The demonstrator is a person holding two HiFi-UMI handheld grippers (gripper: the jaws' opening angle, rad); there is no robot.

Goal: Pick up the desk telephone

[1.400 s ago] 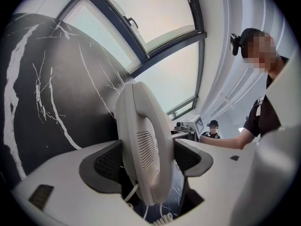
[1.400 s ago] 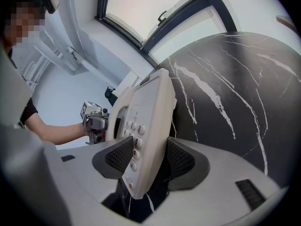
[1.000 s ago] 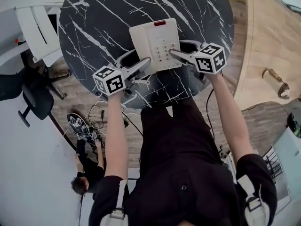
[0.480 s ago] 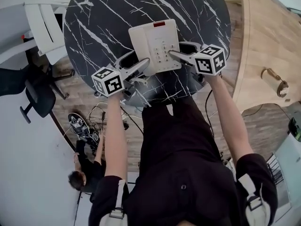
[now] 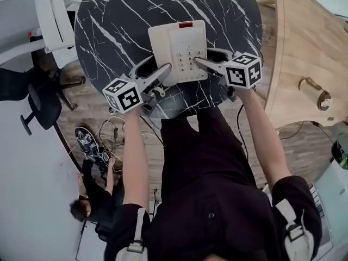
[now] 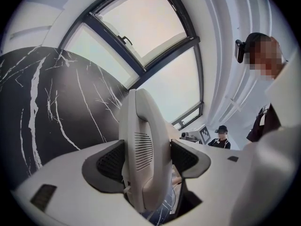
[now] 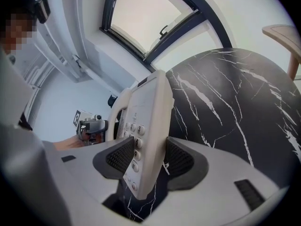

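Observation:
The white desk telephone hangs just above the round black marble table, gripped from both sides. My left gripper is shut on its left edge, where the handset lies, and the pads press on both faces. On the right, my right gripper is shut on the keypad edge, with the number keys against one pad. The phone's red display strip points away from me. Its underside is hidden.
A white chair and a black office chair stand left of the table. Cables and a crouching person are on the wooden floor below. A light wooden surface lies to the right. Another person sits beyond.
Both grippers have risen together with the telephone held between them. It now sits a little higher and closer in the head view.

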